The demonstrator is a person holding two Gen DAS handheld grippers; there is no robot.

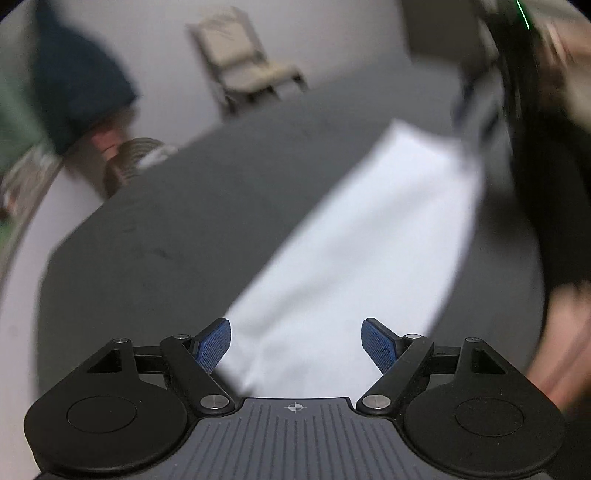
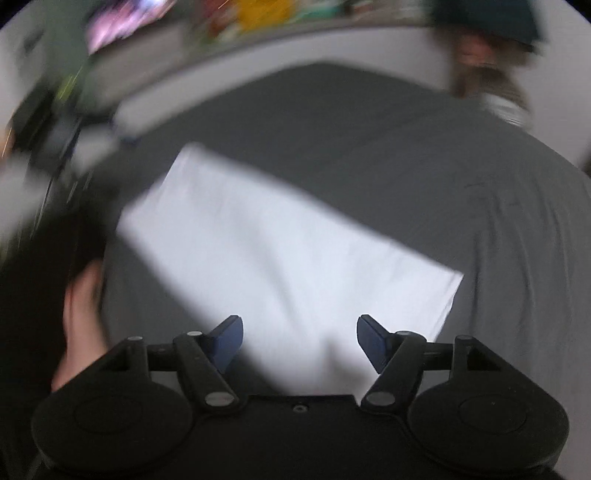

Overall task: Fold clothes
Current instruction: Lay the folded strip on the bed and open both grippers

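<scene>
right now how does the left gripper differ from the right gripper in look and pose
The left gripper has a grey ribbed body, and its blue pads show a clear grid texture; the right gripper has a plain black body, and its pads look darker and blurred. The white cloth stretches away to the upper right of the left gripper, but to the upper left of the right one. Both stand open above the cloth, gripping nothing.

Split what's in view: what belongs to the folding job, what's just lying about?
Job:
- white cloth, folded flat on the grey cover
- left gripper, open, nothing between its fingers
- right gripper, open, also empty

Lying about:
- folding chair by the wall
- dark blue cloth, top left, blurred
- colourful clutter beyond the table, too blurred to name
</scene>
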